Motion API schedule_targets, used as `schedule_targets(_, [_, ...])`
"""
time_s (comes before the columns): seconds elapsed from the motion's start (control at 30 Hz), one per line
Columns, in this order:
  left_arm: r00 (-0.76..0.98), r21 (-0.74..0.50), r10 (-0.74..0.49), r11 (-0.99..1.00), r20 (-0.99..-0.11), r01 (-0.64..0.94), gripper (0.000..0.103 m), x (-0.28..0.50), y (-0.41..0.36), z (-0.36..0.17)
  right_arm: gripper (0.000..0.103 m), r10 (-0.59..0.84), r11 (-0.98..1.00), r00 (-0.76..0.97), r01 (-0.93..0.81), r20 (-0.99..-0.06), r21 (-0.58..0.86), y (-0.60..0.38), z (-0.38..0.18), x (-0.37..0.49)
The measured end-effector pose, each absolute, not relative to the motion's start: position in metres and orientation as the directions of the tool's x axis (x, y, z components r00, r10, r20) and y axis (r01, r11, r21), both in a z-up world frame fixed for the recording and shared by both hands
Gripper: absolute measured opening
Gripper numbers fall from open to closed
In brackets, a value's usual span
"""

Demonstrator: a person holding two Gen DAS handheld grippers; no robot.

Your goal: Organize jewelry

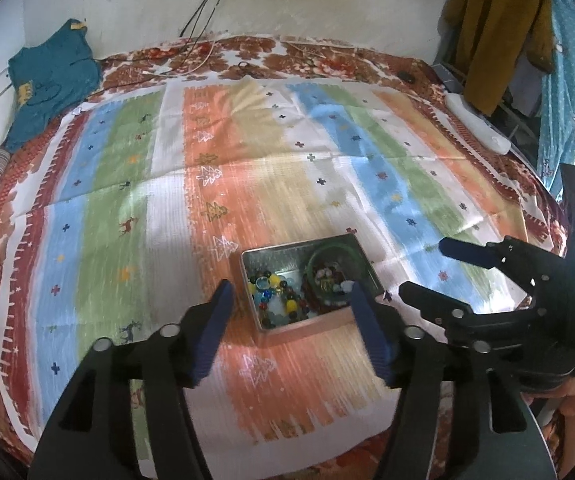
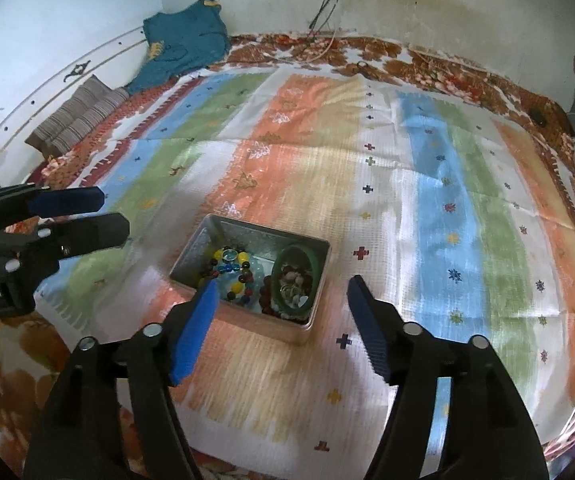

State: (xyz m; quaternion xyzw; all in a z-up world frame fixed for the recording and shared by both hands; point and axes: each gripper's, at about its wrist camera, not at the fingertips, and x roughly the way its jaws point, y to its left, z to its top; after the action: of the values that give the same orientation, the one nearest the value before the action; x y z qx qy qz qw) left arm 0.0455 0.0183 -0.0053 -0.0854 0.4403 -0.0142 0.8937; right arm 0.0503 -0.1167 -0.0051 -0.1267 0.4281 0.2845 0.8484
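Left gripper [image 1: 289, 298] and right gripper [image 2: 283, 292], both wide and empty, hover just short of the open tin [image 2: 191, 256] on the bed, beads and green bangle [image 2: 296, 276] inside; sorting stage indeterminate.

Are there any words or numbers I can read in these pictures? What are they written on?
"iRobot.AI", with the start cut off by the picture's edge: white letters on the black body of the left gripper, seen in the right wrist view.
The yellow print on the teal shirt is too blurred to read.
Nothing readable on the metal tin or the striped cloth.
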Motion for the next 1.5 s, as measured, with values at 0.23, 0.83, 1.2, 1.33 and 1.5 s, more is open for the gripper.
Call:
schedule_targets(0.23, [0.662, -0.128, -0.065, 0.991, -0.747, -0.047, 0.097, 0.020, 0.014, -0.005, 0.086, 0.393, 0.800, 0.496, -0.600, -0.775, 0.022, -0.127, 0.001, 0.034])
schedule_targets(0.83, [0.703, -0.061, -0.016, 0.997, -0.711, -0.039, 0.097, 0.004, 0.003, -0.005, 0.095, 0.447, 0.785, 0.516, -0.618, -0.730, 0.043, -0.137, 0.010, 0.022])
schedule_targets(1.2, [0.730, -0.054, 0.006, 0.997, -0.683, -0.059, 0.097, -0.003, 0.006, 0.002, 0.095, 0.464, 0.775, 0.522, -0.631, -0.716, 0.042, -0.140, 0.013, 0.017])
schedule_targets(1.33, [0.739, -0.053, 0.004, 0.997, -0.674, -0.054, 0.097, -0.004, 0.005, 0.003, 0.095, 0.470, 0.772, 0.519, -0.633, -0.714, 0.048, -0.142, 0.014, 0.016])
schedule_targets(1.5, [0.753, -0.049, -0.001, 0.998, -0.658, -0.042, 0.097, -0.007, 0.002, 0.005, 0.095, 0.482, 0.773, 0.518, -0.631, -0.707, 0.066, -0.144, 0.015, 0.016])
